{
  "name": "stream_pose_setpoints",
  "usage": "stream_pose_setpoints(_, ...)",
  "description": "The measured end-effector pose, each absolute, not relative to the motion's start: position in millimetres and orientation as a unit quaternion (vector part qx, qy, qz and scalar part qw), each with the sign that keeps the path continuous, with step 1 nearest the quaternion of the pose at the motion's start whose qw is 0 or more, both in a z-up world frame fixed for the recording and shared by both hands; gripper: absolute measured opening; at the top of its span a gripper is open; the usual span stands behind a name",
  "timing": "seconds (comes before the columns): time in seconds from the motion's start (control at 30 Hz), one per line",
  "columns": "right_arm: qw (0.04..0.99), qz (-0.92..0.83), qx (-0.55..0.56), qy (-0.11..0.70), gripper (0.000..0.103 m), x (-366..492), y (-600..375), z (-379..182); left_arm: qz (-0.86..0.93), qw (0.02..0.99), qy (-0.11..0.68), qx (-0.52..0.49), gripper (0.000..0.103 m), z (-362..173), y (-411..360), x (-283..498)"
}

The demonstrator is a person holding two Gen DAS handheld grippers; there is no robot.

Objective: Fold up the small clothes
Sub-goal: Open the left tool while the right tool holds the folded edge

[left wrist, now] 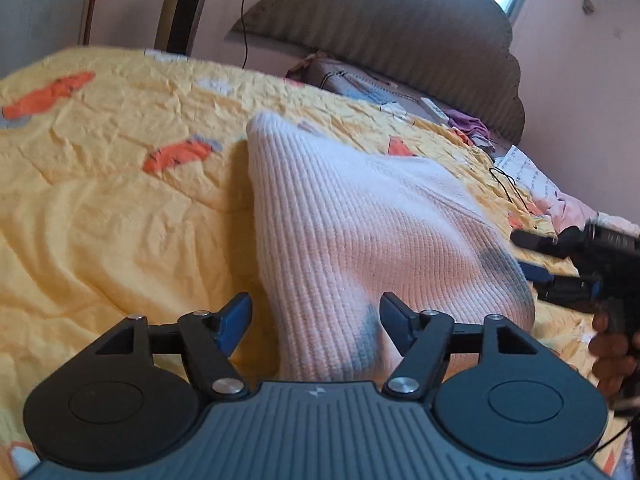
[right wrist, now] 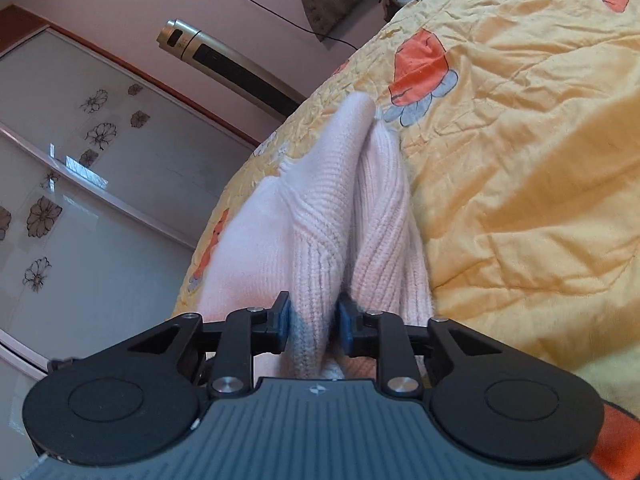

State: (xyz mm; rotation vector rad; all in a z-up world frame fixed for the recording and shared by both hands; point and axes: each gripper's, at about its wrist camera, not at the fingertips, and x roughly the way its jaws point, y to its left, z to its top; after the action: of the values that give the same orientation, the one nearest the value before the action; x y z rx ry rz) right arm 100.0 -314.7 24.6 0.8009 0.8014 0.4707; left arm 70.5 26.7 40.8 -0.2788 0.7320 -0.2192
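A white ribbed knit garment (left wrist: 352,216) lies bunched on the yellow quilt (left wrist: 120,200), with a grey smudge near its close edge. My left gripper (left wrist: 316,304) stands open over that near edge; the knit runs between the spread blue pads and neither pad presses it. In the right wrist view the garment (right wrist: 340,184) rises in two folded ridges, and my right gripper (right wrist: 314,316) is shut on the left ridge, pads tight against the knit. The right gripper (left wrist: 524,254) also shows in the left wrist view, at the garment's right edge.
The quilt carries orange and blue prints (right wrist: 420,72). A grey padded headboard (left wrist: 400,36) and loose clothes and papers (left wrist: 468,120) lie at the far end of the bed. A tall fan tower (right wrist: 232,64) and glass wardrobe doors (right wrist: 80,152) stand beside the bed. A hand (left wrist: 612,356) holds the right gripper.
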Motion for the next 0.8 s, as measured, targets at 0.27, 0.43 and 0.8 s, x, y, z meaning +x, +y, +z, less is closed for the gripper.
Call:
stream_pose_setpoints(0.27, 0.859, 0.197, 0.328, 0.34, 0.071, 178.2, -307.5, 61.7, -0.081, 0.905, 0.386, -0.162, 0.081, 25.6, 20.8, 80.0)
stream_pose_setpoints(0.43, 0.85, 0.172, 0.31, 0.389, 0.026, 222.5, -285.1, 28.4, -0.084, 0.905, 0.388, -0.155, 0.081, 27.1, 12.6, 80.6)
stream_pose_setpoints(0.8, 0.852, 0.152, 0.354, 0.354, 0.028, 193.6, -314.3, 5.7, -0.089, 0.906, 0.392, -0.13, 0.082, 19.0, 4.6, 90.6)
